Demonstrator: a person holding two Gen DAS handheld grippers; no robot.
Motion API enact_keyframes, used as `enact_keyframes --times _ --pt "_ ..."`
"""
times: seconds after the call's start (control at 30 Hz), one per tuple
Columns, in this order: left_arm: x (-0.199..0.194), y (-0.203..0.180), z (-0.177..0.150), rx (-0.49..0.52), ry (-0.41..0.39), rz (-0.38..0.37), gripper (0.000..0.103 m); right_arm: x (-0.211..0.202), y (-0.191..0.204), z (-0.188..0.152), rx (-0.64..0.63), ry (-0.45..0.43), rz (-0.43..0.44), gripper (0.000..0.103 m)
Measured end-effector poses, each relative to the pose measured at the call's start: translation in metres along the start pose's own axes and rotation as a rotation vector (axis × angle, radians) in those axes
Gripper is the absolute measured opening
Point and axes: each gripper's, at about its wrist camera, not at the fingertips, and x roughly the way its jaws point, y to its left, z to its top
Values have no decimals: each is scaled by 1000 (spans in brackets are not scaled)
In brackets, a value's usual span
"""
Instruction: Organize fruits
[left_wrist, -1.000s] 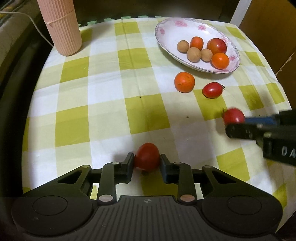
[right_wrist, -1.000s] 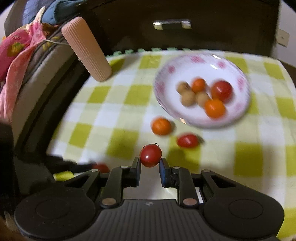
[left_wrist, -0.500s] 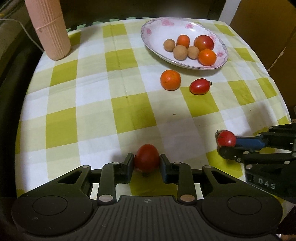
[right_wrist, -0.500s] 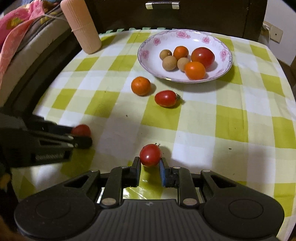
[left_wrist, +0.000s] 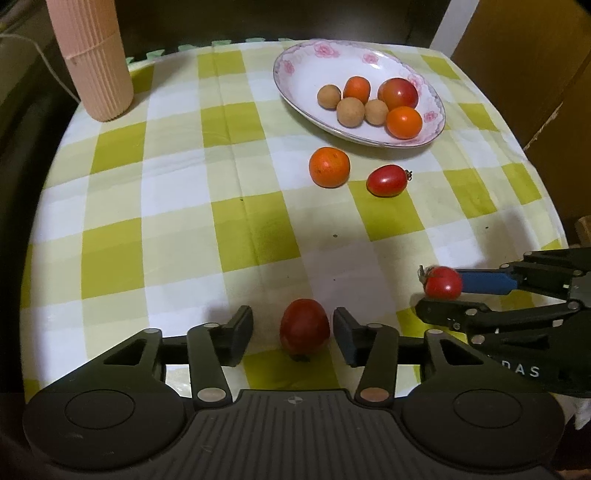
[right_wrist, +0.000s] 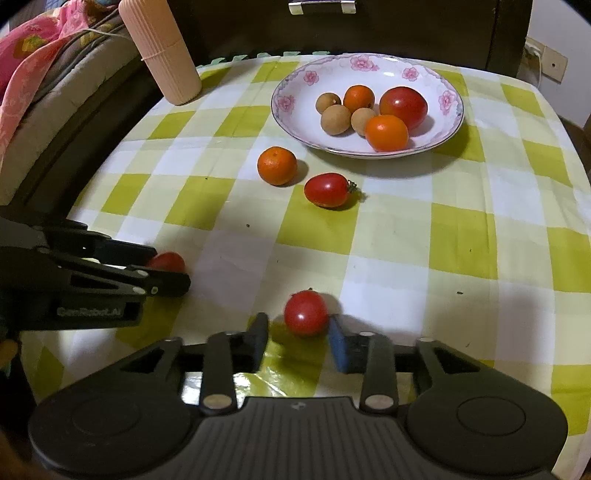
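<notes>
Near edge of the checked tablecloth (left_wrist: 177, 258): both grippers are pointing steeply down here, each with one red tomato between its fingers.
Left gripper (left_wrist: 293, 328): its jaws have just been opening and are standing apart, with a clear gap on either side of the large tomato (left_wrist: 304, 328); nothing is being gripped.
Large tomato, lie: it is sitting on the cloth centred between the left pads, its stem end turned toward the camera and its long axis running along the fingers.
Right gripper (right_wrist: 298, 334): its jaws have just been opening too; the small round tomato (right_wrist: 306, 313) is sitting at the fingertips, well clear of the left pad and close against the blue right pad (right_wrist: 339, 347); whether that pad is touching it cannot be told, but it is not being squeezed.
Floral plate (right_wrist: 295, 83): it is lying at the far side of the table, straight ahead of the right gripper and ahead-right of the left one, already carrying three longans, two small oranges and a tomato.
Loose fruit between: a mandarin (left_wrist: 329, 167) and a plum tomato (left_wrist: 386, 180) are lying just short of the plate's near rim, the plum tomato's long axis running crosswise to both grippers.
Nearer hand: judging by the views, the right gripper is sitting more squarely in line with the plate and the two loose fruits.
Pink ribbed cylinder (left_wrist: 92, 59): it is standing at the far left corner, well apart from all the fruit.
</notes>
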Motion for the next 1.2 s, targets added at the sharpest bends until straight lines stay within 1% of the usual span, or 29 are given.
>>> enact_keyframes --times 0.07,0.23,0.37,0.4,0.47,0.5,0.57,0.6,0.63,0.83,1.2 --pt "1 -2 -1 2 4 -4 57 1 -1 1 12 -2 7 38" --pt "-1 -2 -2 -2 4 -6 57 2 -5 2 31 -7 -19 38" --pt "0 -3 -4 -8 8 -4 56 1 -2 3 11 -10 -23 36" --pt "3 -5 -5 -3 16 0 53 1 0 2 4 -7 -28 35" --pt "3 -9 -6 17 12 19 53 2 1 1 -5 -2 -38 29" --pt "4 -9 -6 20 9 23 49 2 1 1 -8 -1 -43 27" --pt "4 -8 -6 19 4 26 45 0 -1 0 0 -1 -36 26" --pt "4 -8 -6 18 5 22 40 0 -2 -1 3 -3 -35 26" --pt "4 -8 -6 16 6 19 37 0 -2 -1 4 -5 -36 26" --pt "1 -8 -3 16 -5 12 37 -3 -1 -1 6 -15 -26 25" --pt "-6 -9 14 -5 -42 -6 36 -8 2 10 17 -43 -12 25"
